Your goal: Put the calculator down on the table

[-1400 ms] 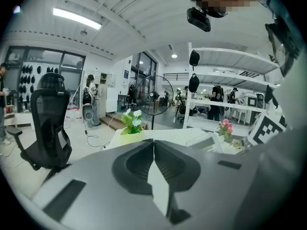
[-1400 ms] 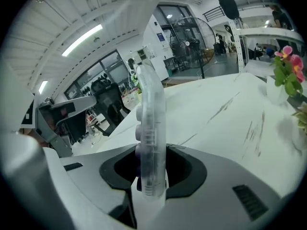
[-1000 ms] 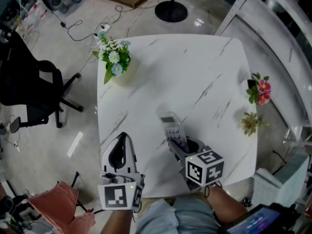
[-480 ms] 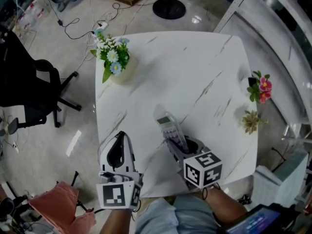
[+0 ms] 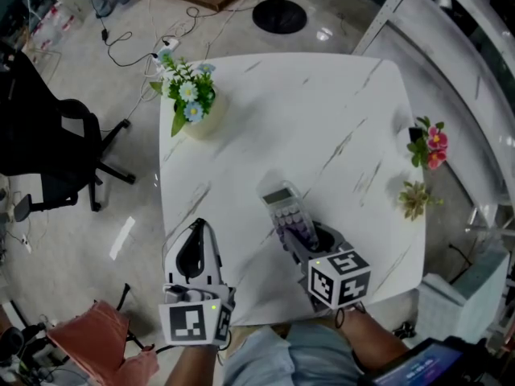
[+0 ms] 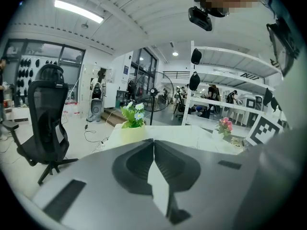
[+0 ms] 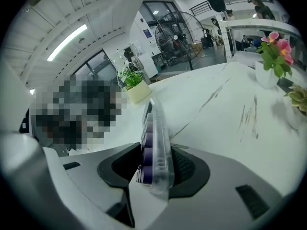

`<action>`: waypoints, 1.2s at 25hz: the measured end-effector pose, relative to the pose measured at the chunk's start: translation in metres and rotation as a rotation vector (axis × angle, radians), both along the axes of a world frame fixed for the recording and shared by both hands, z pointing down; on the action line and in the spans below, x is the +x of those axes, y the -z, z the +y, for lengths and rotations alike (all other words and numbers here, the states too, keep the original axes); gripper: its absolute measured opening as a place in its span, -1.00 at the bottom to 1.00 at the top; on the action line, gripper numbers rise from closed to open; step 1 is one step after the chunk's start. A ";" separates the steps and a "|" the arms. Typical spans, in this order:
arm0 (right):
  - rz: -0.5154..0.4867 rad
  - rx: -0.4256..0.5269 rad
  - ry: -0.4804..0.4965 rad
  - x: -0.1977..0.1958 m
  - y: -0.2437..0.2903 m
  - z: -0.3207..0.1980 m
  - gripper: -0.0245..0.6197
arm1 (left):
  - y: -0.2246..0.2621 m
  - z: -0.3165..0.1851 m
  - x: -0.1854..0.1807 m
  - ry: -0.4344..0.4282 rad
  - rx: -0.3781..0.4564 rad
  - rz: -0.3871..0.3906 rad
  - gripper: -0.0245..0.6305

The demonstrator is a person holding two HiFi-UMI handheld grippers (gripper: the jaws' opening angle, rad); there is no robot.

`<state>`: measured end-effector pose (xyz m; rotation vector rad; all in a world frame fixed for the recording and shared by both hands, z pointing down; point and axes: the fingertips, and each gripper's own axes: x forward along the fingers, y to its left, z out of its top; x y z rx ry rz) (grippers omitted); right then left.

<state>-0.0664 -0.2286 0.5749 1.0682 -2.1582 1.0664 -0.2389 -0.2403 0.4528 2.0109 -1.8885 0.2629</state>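
A clear-cased calculator (image 5: pixel 286 209) with purple keys rests on the white marble table (image 5: pixel 322 111) near its front edge, display end pointing away from me. My right gripper (image 5: pixel 299 236) is at its near end and its jaws are opening. In the right gripper view the calculator (image 7: pixel 156 128) stands on edge between the jaws of the right gripper (image 7: pixel 156 163), with a dark gap on the key side, so the pads no longer press it. My left gripper (image 5: pixel 195 253) hovers at the table's front left, shut with nothing in it; its jaws meet in the left gripper view (image 6: pixel 154 150).
A vase of white and blue flowers (image 5: pixel 190 100) stands at the table's far left corner. A pink flower pot (image 5: pixel 430 150) and a small green plant (image 5: pixel 414 202) sit at the right edge. A black office chair (image 5: pixel 44 147) is on the floor to the left.
The right gripper's jaws have spread apart round the calculator, and the calculator's key face shows more from above. The left gripper has stayed where it was.
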 end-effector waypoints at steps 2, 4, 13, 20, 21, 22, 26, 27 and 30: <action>-0.004 -0.001 -0.009 0.003 -0.001 0.001 -0.32 | -0.001 0.001 0.001 -0.001 -0.005 -0.003 -0.90; -0.010 -0.003 -0.017 0.006 -0.002 0.001 -0.30 | 0.001 0.000 0.003 -0.002 -0.006 -0.003 -0.90; -0.017 -0.013 -0.055 0.022 -0.009 -0.002 -0.17 | 0.003 0.002 0.011 -0.017 -0.006 -0.013 -0.90; -0.021 -0.013 -0.072 0.033 -0.016 -0.005 -0.10 | 0.005 0.007 0.019 -0.041 0.003 -0.029 -0.90; -0.020 -0.016 -0.072 0.034 -0.017 -0.005 -0.09 | 0.006 0.007 0.020 -0.040 -0.008 -0.029 -0.90; -0.021 -0.017 -0.071 0.035 -0.019 -0.005 -0.09 | 0.006 0.008 0.021 -0.037 -0.018 -0.028 -0.90; -0.030 -0.012 -0.061 0.037 -0.019 -0.006 -0.10 | 0.013 0.010 0.028 -0.047 0.015 -0.029 -0.90; -0.031 -0.005 -0.061 0.038 -0.017 -0.007 -0.10 | 0.016 0.010 0.030 -0.053 0.033 -0.033 -0.90; -0.049 0.035 -0.073 0.042 0.003 -0.012 -0.10 | 0.028 0.012 0.037 -0.062 0.053 -0.031 -0.90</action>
